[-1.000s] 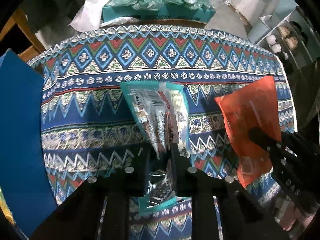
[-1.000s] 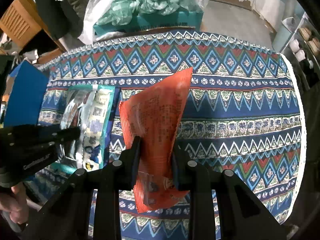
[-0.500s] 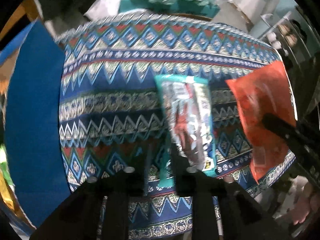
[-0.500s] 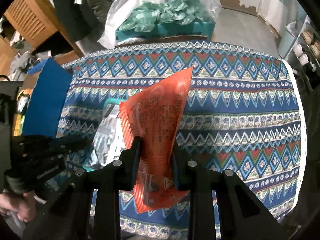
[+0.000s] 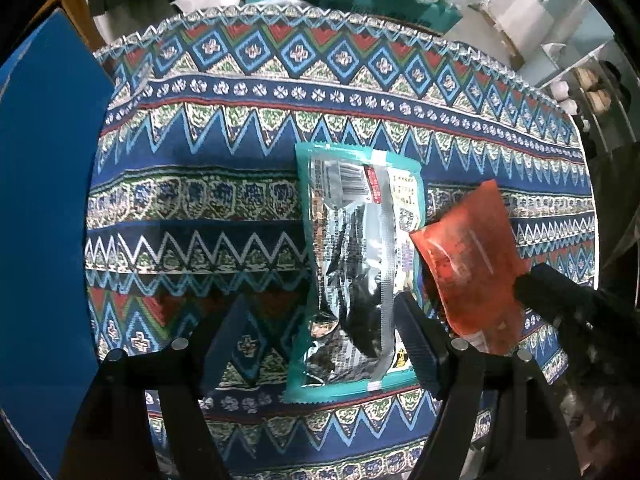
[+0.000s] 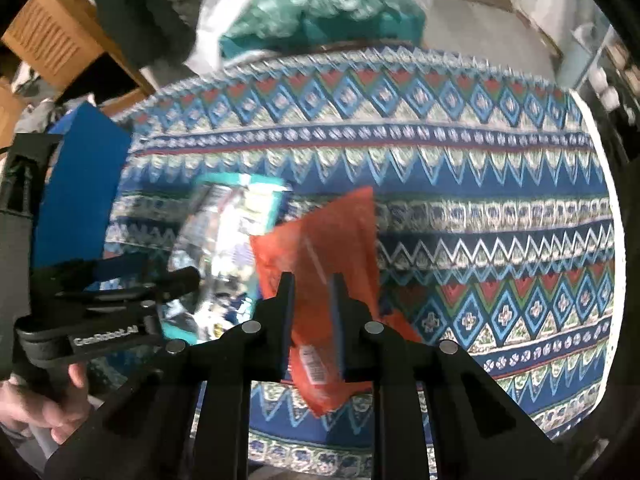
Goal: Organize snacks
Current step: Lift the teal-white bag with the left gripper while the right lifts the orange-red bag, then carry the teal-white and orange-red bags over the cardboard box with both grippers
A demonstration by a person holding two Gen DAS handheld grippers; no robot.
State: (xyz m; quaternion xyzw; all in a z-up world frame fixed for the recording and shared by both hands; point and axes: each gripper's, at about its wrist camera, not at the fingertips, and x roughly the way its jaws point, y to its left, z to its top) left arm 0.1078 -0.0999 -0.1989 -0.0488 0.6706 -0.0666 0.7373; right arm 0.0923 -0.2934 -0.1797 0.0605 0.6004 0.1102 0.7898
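The left gripper (image 5: 320, 320) points steeply down at a round table under a patterned cloth (image 5: 240, 152). Its jaws have just been opening and now stand wide apart; the teal and silver snack packet (image 5: 356, 264) lies flat on the cloth, its lower half between them. The finger at 3 o'clock looks to overlap the packet's edge, while the finger at 9 o'clock stands clear of it over bare cloth. No pad presses on the packet.

The right gripper (image 6: 312, 300) has also just been opening, though only a little: its 2 fingers are a narrow gap apart, with the orange snack packet (image 6: 320, 240) between them. The blurred picture leaves it unclear whether the pads touch the wrapper. In the left wrist view the orange packet sits just beside the teal one, toward 3 o'clock, and their edges appear to meet or overlap slightly.

A blue board (image 5: 44, 220) fills the 9 o'clock side of the left wrist view. Past the table at 12 o'clock sits a teal box (image 6: 320, 32) heaped with crumpled green wrapping. In the right wrist view a person's hand (image 6: 44, 404) grips the left gripper's handle at 8 o'clock.
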